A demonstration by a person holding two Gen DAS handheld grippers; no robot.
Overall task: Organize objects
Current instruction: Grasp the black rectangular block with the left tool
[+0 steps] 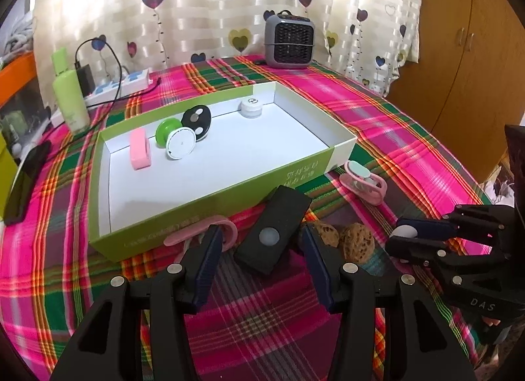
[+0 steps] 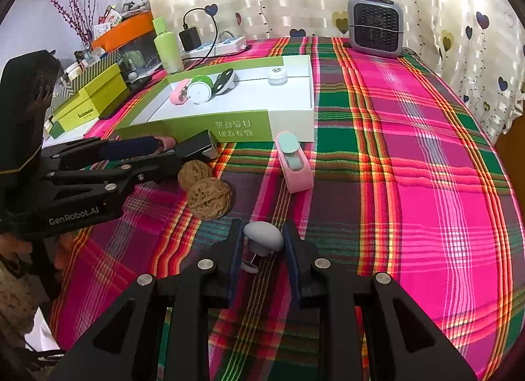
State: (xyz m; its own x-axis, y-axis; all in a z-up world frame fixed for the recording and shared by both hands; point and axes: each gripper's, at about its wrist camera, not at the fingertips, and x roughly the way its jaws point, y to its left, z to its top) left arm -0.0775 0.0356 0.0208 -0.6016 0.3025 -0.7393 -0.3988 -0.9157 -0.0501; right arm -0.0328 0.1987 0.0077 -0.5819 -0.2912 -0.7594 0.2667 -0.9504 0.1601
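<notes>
Now: left gripper point(image 1: 259, 243) fingers spread around black block point(image 1: 272, 233) — right gripper point(image 2: 262, 240) clamps grey knob point(image 2: 263, 235).

Left gripper point(image 2: 193, 148) reads "GenRobot.AI" (right gripper point(image 1: 398, 240): "DAS").

left gripper point(image 1: 259, 246): down low over the table, jaws spread wide, one finger on each side of a flat black remote point(image 1: 274, 233), neither finger clearly touching it
left gripper from the right wrist view point(image 2: 170, 148): reaches in from the left side, lying pretty much level
right gripper point(image 2: 262, 241): also low, jaws pulled in close around a small grey mushroom-shaped knob point(image 2: 263, 236), fingers right against its cap
right gripper from the left wrist view point(image 1: 405, 236): comes in from the right, tips pointing left, pale knob between them
</notes>
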